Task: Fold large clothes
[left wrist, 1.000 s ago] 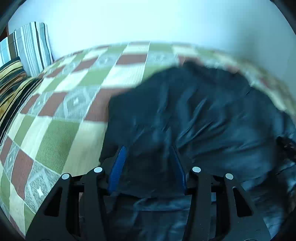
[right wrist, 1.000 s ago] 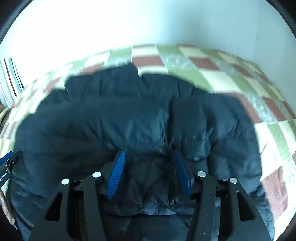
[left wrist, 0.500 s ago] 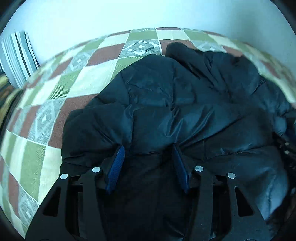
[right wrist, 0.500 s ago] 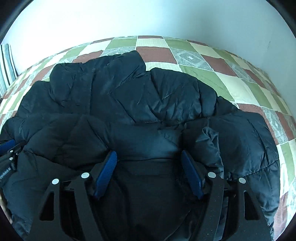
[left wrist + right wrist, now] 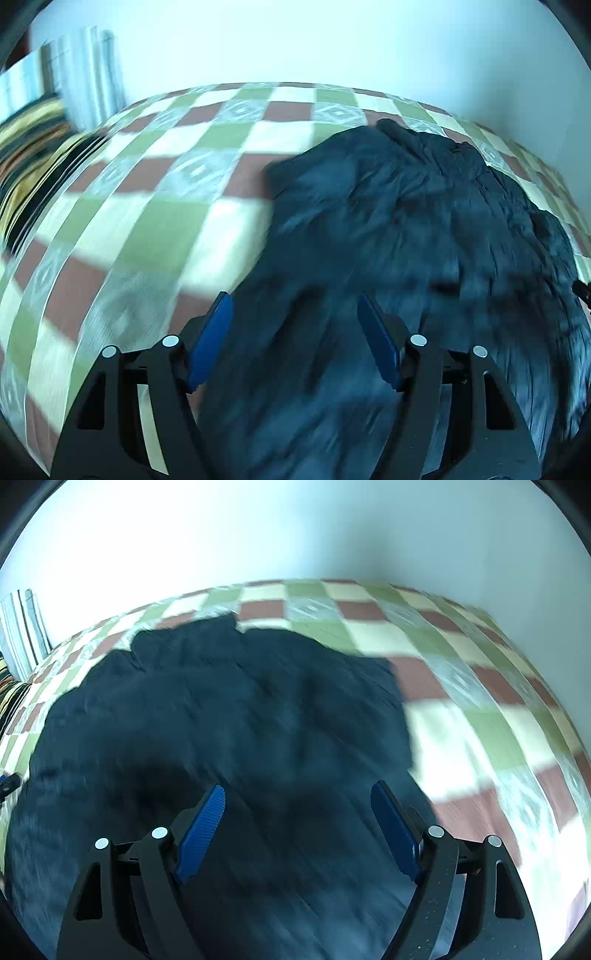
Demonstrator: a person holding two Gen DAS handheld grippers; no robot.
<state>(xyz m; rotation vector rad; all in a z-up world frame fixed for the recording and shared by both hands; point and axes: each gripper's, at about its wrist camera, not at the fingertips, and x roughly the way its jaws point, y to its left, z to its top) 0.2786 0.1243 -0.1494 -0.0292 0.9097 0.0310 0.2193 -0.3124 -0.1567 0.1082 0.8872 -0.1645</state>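
Fold laid down, both tools letting go of the jacket

The dark padded jacket (image 5: 424,240) lies bunched on the checked bed cover (image 5: 166,221). The left tool (image 5: 295,332) and right tool (image 5: 299,823) have just been opening; both stand wide above the fabric, pressing nothing. Next, probably, comes picking a fresh edge to grip for another fold.
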